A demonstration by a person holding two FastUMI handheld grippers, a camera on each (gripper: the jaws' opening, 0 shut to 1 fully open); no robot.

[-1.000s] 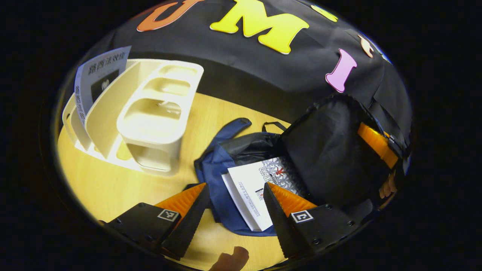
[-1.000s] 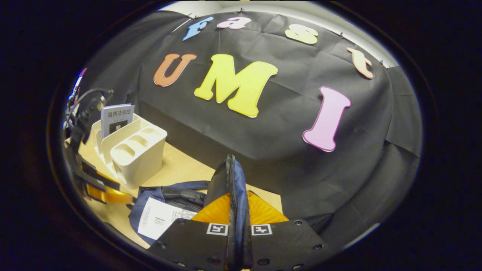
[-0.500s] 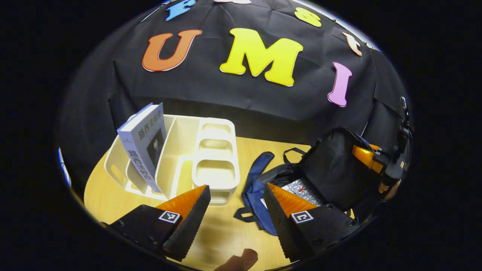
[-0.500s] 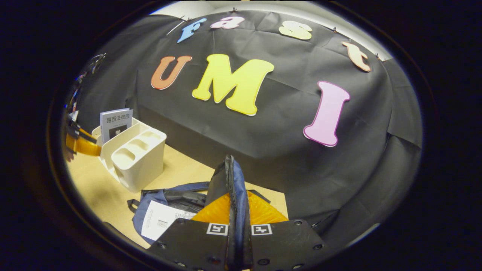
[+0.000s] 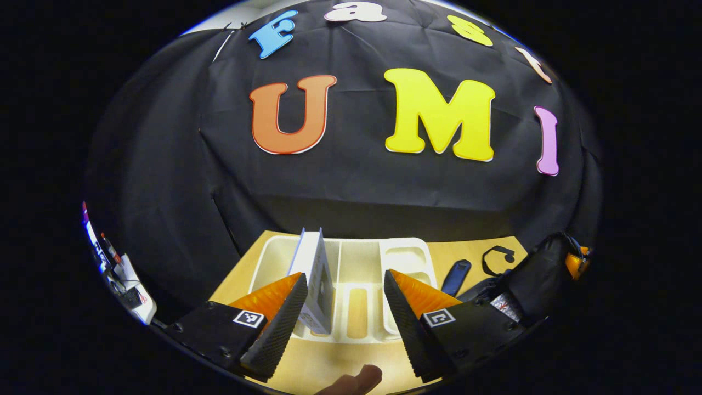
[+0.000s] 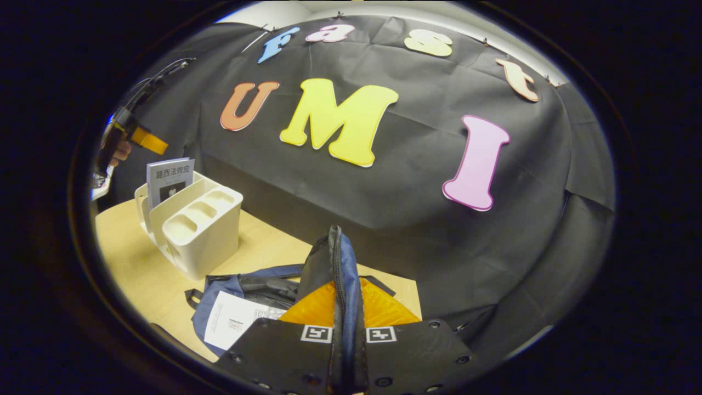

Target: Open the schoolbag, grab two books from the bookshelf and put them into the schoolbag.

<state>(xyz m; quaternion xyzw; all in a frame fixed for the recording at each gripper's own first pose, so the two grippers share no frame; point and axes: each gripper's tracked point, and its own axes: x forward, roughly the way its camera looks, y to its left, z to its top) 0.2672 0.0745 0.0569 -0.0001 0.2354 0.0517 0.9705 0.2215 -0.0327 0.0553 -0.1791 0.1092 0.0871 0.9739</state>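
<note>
On the left, the left gripper (image 5: 343,296) hangs above the bookshelf (image 5: 403,258) with its fingers spread. The one book (image 5: 317,274) standing in the shelf lies between them, close to the left finger, and I cannot tell whether it touches. That offset is the risk. If the fingers close as they stand, one side probably meets the cover first and tips the thin book against the divider, or the grip catches only a corner and the book swings and slips on the lift.

To the right, the schoolbag (image 6: 241,285) lies open on the tabletop (image 6: 137,258) with another book (image 6: 233,326) resting inside. The right gripper (image 6: 343,307) has its fingers pinched on the raised flap (image 6: 337,263). If that hold sags, the mouth could fall shut before the second book arrives.
</note>
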